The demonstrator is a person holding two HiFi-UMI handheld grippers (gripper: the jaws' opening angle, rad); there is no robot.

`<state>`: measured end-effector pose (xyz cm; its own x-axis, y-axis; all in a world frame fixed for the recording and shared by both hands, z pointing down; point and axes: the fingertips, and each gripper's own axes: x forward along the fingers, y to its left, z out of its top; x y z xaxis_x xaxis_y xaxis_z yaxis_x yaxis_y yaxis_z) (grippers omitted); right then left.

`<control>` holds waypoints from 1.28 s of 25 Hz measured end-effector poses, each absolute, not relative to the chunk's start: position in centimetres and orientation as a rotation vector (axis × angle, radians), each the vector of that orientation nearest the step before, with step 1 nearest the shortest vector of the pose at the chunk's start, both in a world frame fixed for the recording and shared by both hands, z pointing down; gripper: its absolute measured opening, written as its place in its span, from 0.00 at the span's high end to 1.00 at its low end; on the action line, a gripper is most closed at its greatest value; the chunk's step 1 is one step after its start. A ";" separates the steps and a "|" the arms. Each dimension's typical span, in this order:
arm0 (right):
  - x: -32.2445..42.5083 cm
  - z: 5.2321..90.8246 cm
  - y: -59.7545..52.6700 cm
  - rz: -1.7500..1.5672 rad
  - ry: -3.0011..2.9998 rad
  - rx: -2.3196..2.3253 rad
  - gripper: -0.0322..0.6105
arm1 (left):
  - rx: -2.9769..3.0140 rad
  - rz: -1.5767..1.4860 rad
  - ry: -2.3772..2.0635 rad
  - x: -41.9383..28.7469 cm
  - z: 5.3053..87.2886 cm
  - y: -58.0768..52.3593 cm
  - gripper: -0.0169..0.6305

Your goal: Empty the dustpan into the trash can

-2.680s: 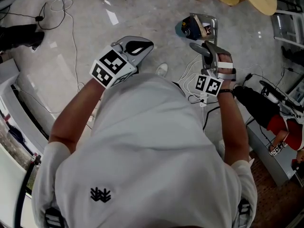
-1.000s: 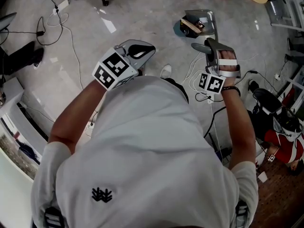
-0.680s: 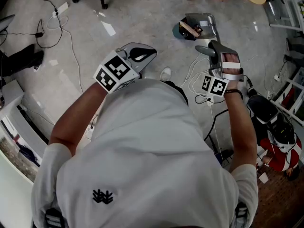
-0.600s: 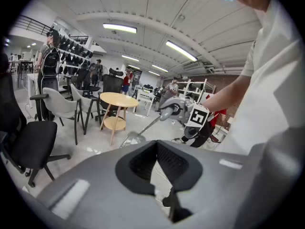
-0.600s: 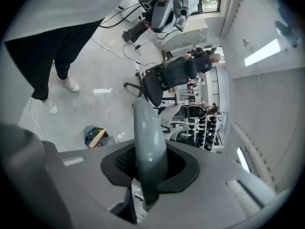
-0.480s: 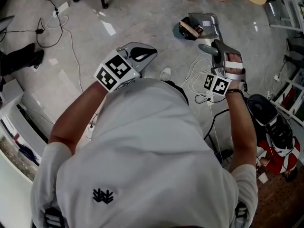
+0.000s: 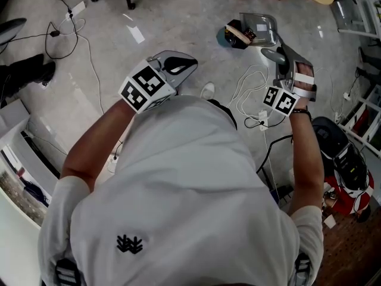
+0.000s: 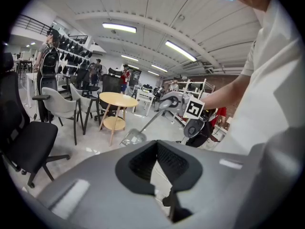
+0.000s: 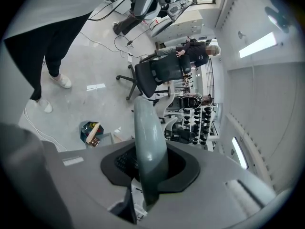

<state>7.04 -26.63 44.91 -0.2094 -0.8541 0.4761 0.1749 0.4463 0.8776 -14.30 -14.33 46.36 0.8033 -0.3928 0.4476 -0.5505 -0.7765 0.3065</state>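
Head view: holding the dustpan (image 7: 260,24) out front by its handle (image 7: 275,54), right gripper (image 7: 280,61) doing all the work. Checked in the right gripper view: grey shaft running straight up between the jaws, clamped firm on both sides. Nothing on the other side: left gripper (image 7: 177,61) held up near the chest, jaws drawn together on empty air, and the same in the left gripper view. Now the bit that matters: trash can (image 7: 229,39) down on the floor (image 7: 178,16), just left of the pan end. Overlapping its right edge from up here; cannot tell whether over the rim or only beside it. Long axis of the dustpan pointing away from the body, from the right jaws out to the pan, with the trash can at that far end. Not yet tipping, by the look of it, and contents too small to make out. Probably calls for a short swing left to centre over the rim, then a roll of the right wrist to pour. Left well apart, no part to play. Worth minding the cables (image 7: 253,100) underfoot.
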 end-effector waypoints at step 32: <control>14.7 39.2 -27.4 -0.837 -1.450 0.946 0.83 | 2.603 0.531 -0.584 -12.8 46.1 -15.2 0.89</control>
<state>14.66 -27.39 39.24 -0.0197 -0.9075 0.4197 -0.0907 0.4197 0.9031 -12.85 -15.22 46.10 0.8387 -0.3133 0.4455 -0.4732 -0.8240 0.3115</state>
